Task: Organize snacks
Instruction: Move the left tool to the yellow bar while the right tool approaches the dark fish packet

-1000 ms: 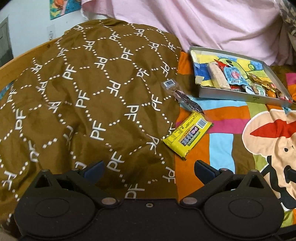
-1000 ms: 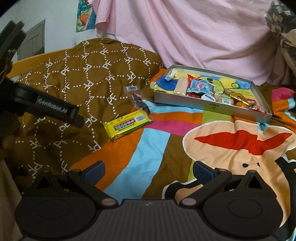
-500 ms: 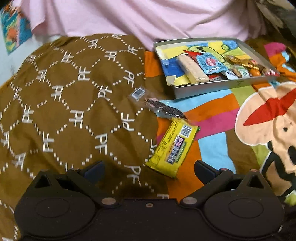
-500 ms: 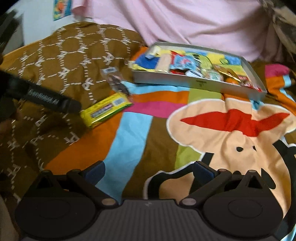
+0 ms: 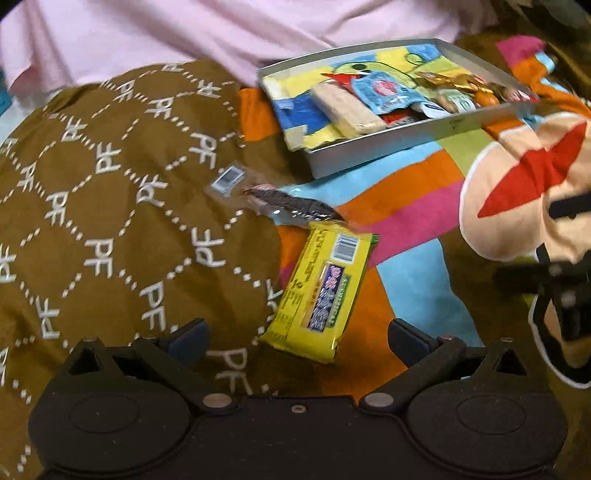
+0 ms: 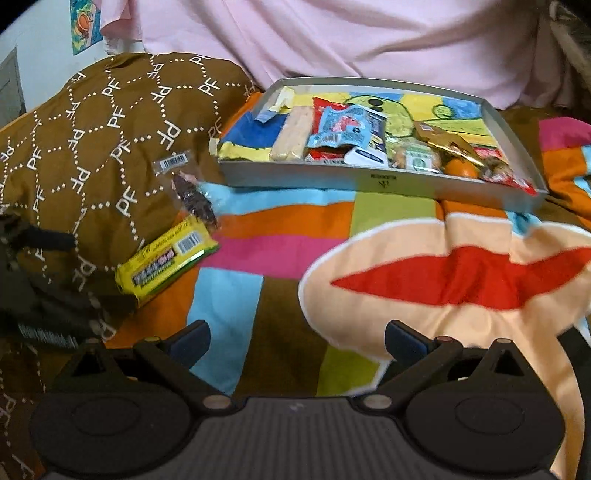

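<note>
brown pillow (image 5: 122, 206) beside yellow snack (image 5: 323, 291) — pink sheet (image 5: 184, 33) behind

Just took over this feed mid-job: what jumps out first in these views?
The flat grey tray, packed with mixed snack packets, sits at the far side of the colourful cartoon bedspread. Nearer, a yellow wrapped snack bar lies loose beside the brown patterned quilt, a clear packet of dark snack just beyond it. Both grippers' jaws stand open, empty.

A brown quilt (image 6: 110, 147) printed with white "PF" lettering lies beside a colourful patchwork blanket (image 6: 280, 254). Pink cloth (image 6: 332, 37) hangs behind. A pale wall (image 6: 40, 48) at the left carries a poster (image 6: 85, 26).
</note>
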Available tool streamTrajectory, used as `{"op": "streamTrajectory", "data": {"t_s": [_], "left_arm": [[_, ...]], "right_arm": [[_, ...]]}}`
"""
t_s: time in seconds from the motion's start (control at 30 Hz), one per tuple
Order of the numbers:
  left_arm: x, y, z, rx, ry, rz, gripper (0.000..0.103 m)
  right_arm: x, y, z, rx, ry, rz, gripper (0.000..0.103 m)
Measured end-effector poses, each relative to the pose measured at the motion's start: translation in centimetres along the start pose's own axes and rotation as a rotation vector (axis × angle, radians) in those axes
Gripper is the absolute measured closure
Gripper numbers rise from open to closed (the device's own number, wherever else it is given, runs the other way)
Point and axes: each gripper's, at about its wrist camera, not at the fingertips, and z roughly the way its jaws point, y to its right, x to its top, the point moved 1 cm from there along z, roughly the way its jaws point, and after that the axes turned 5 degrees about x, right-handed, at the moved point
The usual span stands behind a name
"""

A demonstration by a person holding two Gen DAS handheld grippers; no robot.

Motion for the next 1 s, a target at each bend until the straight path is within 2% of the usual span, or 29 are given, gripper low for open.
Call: {"op": "streamTrajectory", "data": {"t_s": [0.13, 0.23, 0.33, 0.53, 0.8, 1.0], "left_arm": [[0.0, 1.1, 0.9, 0.015, 0.032, 0.087, 0.001], [-0.3, 1.6, 1.6, -0.007, 0.022, 0.136, 0.001], [-0.5, 1.6, 2.1, -0.019, -0.007, 0.131, 0.001], [-0.3, 1.2, 2.3, -0.011, 0.02, 0.117, 0.001], [-0.4, 1.5, 3.5, -0.019, 0.007, 0.121, 0.001], [-0.4, 1.5, 3.8, -0.029, 0.009, 0.106, 0.003]], "right_arm": [[2.2, 0.0, 1.7, 0.088, -0.021, -0.03, 0.001], [3.8, -0.3, 3.2, 0.163, -0.037, -0.071, 0.006], [5.5, -0.9, 4.8, 0.231, -0.049, -0.09, 0.008], [8.0, -1.4, 7.8, 0.336, -0.056, -0.058, 0.014], [9.3, -4.7, 11.0, 0.27, -0.022, -0.163, 0.042], [9.7, -5.1, 12.5, 0.249, -0.029, -0.174, 0.045]]}}
